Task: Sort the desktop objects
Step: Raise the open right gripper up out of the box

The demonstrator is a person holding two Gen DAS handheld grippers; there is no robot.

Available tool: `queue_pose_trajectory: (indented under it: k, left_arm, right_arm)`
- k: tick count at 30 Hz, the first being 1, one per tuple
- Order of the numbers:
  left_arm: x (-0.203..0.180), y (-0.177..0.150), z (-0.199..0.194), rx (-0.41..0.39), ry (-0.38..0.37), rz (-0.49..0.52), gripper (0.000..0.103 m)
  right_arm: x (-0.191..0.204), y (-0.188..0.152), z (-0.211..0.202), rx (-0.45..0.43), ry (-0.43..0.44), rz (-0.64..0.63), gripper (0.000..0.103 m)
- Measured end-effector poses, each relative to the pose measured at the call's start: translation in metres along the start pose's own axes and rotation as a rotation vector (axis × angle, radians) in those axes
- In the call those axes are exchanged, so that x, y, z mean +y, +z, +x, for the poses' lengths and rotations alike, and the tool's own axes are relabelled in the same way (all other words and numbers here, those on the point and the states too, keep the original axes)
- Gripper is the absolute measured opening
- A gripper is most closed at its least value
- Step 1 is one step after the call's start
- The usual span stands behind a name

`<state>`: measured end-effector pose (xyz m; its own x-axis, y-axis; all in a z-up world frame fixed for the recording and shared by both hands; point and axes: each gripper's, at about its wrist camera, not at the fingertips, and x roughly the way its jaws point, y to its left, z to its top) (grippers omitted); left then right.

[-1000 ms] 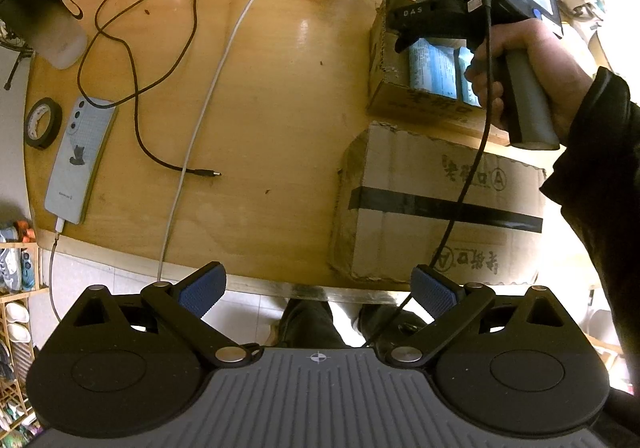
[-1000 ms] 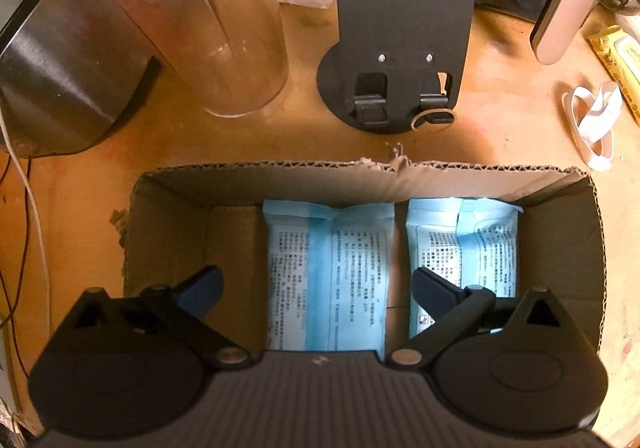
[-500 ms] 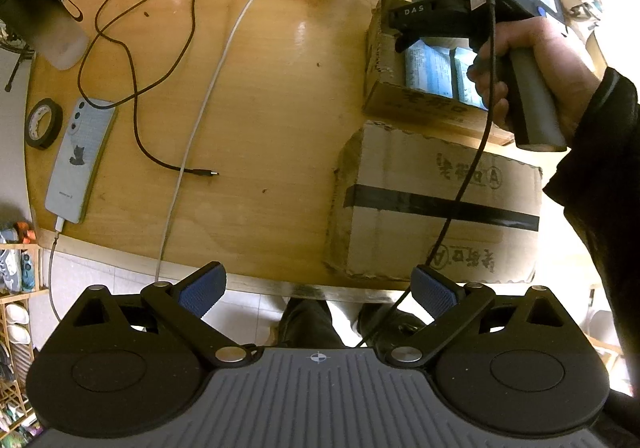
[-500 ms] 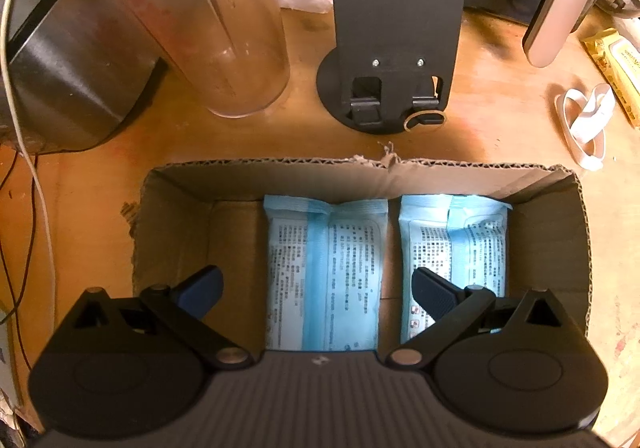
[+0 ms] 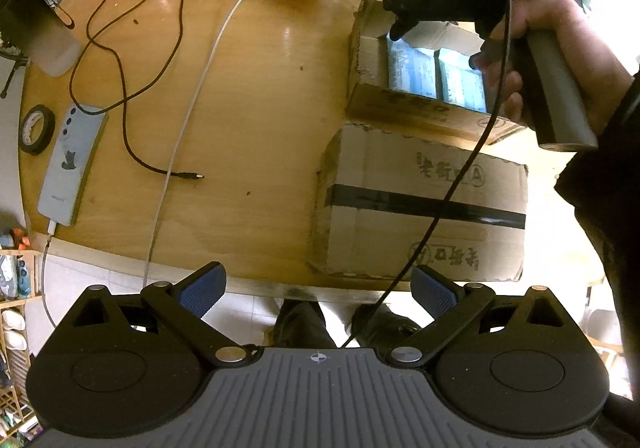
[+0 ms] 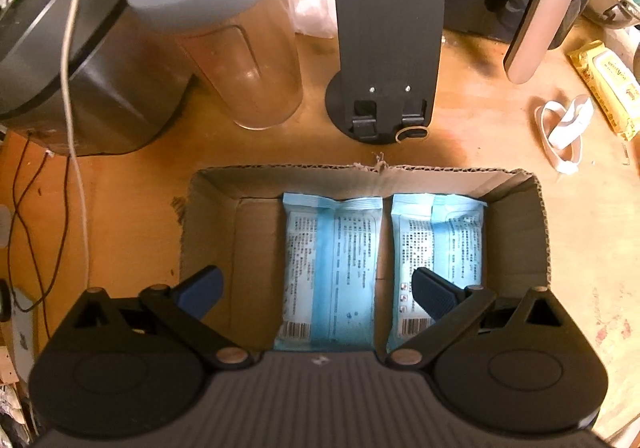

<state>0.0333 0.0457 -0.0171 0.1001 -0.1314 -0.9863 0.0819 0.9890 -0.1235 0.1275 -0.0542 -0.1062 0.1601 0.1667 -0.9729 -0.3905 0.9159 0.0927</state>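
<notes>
Left wrist view: left tongs (image 5: 318, 290) are hanging spread wide with nothing between them, sitting back off the near edge of the tabletop (image 5: 248, 87), probably parked out of the way while the other hand is working. A hand (image 5: 560, 59) is holding the right tongs (image 5: 400, 23) over the open cardboard box (image 5: 404, 107), pointing down toward its inside, likely because that box is serving as the sorting bin. A taped closed box (image 5: 420, 207) is sitting just in front of it. Phone (image 5: 68, 171), tape roll (image 5: 36, 123) and loose cables (image 5: 132, 95) are lying well apart on the far left side, apparently not sorted yet.

Right wrist view: right tongs (image 6: 316, 286) are gaping open and carrying nothing, hovering above the open cardboard box (image 6: 212, 215). Two blue packets (image 6: 332, 268) are lying flat side by side inside, the left part of the floor bare, so room is remaining for more. A yellow packet (image 6: 608, 87) and white strap (image 6: 564, 131) are lying outside on the right, possibly next candidates.
</notes>
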Motion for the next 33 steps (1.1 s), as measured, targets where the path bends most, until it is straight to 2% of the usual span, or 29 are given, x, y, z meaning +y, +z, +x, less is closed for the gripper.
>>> queue_pose_trajectory:
  k: [33]
  left_arm:
    - [-0.018,-0.005,-0.002,-0.010,0.000,0.016,0.101]
  right_arm:
    - [-0.019,-0.002,-0.014,0.012,-0.012,0.003,0.103]
